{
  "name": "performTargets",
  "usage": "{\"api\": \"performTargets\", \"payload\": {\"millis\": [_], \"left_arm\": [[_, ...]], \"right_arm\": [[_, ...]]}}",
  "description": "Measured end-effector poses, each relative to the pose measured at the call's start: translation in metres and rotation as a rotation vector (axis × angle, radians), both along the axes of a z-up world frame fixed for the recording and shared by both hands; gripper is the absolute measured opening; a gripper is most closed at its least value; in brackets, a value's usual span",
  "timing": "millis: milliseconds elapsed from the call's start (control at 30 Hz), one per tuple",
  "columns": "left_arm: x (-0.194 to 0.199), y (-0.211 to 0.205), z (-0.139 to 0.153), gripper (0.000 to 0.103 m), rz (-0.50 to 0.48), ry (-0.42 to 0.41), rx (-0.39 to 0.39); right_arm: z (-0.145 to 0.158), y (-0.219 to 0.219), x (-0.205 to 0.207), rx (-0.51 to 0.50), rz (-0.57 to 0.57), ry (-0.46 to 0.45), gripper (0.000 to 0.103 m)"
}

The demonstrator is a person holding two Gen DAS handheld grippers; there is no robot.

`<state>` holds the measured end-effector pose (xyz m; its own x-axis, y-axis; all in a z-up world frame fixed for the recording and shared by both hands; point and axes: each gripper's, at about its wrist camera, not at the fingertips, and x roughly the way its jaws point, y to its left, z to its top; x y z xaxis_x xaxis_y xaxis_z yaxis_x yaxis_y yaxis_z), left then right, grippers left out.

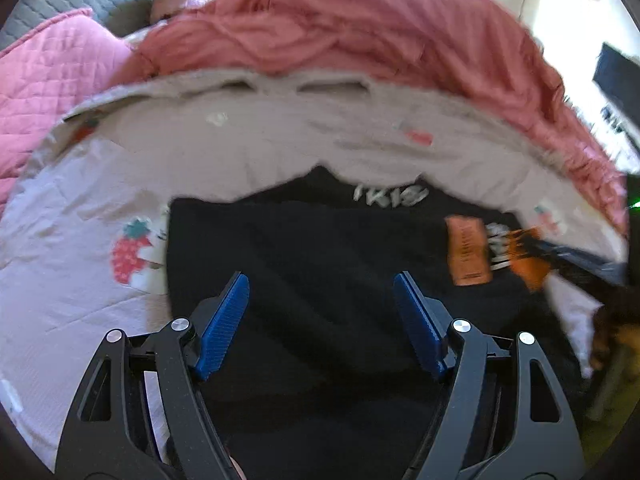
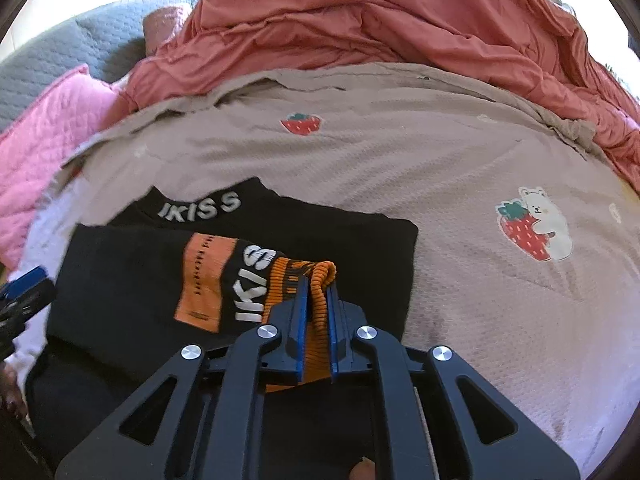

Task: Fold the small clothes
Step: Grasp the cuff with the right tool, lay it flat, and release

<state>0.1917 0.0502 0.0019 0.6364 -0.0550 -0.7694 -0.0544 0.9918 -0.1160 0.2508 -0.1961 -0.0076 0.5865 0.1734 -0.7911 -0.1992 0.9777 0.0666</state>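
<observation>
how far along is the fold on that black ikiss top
Partway. The black top lies on the strawberry-print bedsheet with one part already laid across the body. In hand: the right gripper is shut on the orange ribbed cuff, holding that sleeve over the body. The left gripper hangs open above the black fabric, holding nothing. Left: release the cuff and fold the body.

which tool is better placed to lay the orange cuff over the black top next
Right. The right tool is shut on the orange cuff, directly above the black top. The left tool hangs open over the black fabric, holding nothing.
</observation>
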Motion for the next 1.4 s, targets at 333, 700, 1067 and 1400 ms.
{"api": "performTargets", "payload": {"millis": [333, 700, 1067, 1400], "left_arm": [[-0.008, 0.02, -0.029, 0.068, 0.013, -0.009, -0.037], [-0.017, 0.013, -0.027, 0.069, 0.002, -0.011, 0.0], [-0.049, 0.014, 0.001, 0.078, 0.005, -0.096, -0.047], [-0.082, 0.022, 0.012, 0.09, 0.038, -0.157, -0.037]], "right_arm": [[0.02, -0.013, -0.031, 0.052, 0.041, -0.116, 0.015], [-0.022, 0.027, -0.033, -0.019, 0.112, 0.03, 0.023], [0.01, 0.034, -0.064, -0.075, 0.101, -0.096, 0.047], [0.026, 0.041, -0.087, -0.077, 0.095, -0.147, 0.08]]}}
